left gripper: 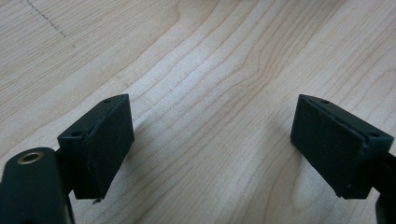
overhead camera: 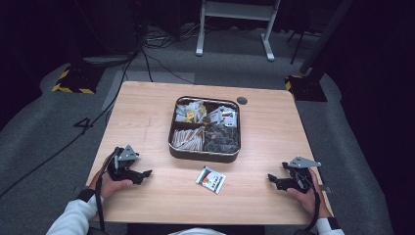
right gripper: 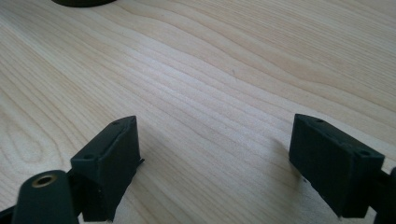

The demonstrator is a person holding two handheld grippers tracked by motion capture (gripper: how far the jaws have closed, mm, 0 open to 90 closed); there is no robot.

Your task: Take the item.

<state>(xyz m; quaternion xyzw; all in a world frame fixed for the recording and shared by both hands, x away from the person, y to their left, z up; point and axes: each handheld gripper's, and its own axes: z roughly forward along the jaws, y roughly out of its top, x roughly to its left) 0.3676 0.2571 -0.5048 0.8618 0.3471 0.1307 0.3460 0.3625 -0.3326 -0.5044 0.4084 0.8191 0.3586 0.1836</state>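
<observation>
**Grippers rest open on either side of a small packet**

Left gripper [overhead camera: 143, 174] sits low over the near left part of the desk [overhead camera: 147, 112], held in the person's left hand [overhead camera: 111, 186]. Its jaws stand wide apart with nothing between them; its own view shows only bare wood grain in the gap. The right gripper [overhead camera: 272, 178] rests near the near right edge, held in the right hand [overhead camera: 306, 193], and its jaws are likewise spread wide and empty, pointing inward toward the middle of the desk.

Between the two, lying flat on the wood, is a small white packet [overhead camera: 211, 179] with a coloured print. It lies well apart from both grippers, somewhat closer to the right one, and touches neither. Just behind the packet stands a dark tray [overhead camera: 203, 155] split into four compartments, holding sachets, wooden sticks and dark pods. The packet lies just beside the tray's near wall, outside it.
</observation>
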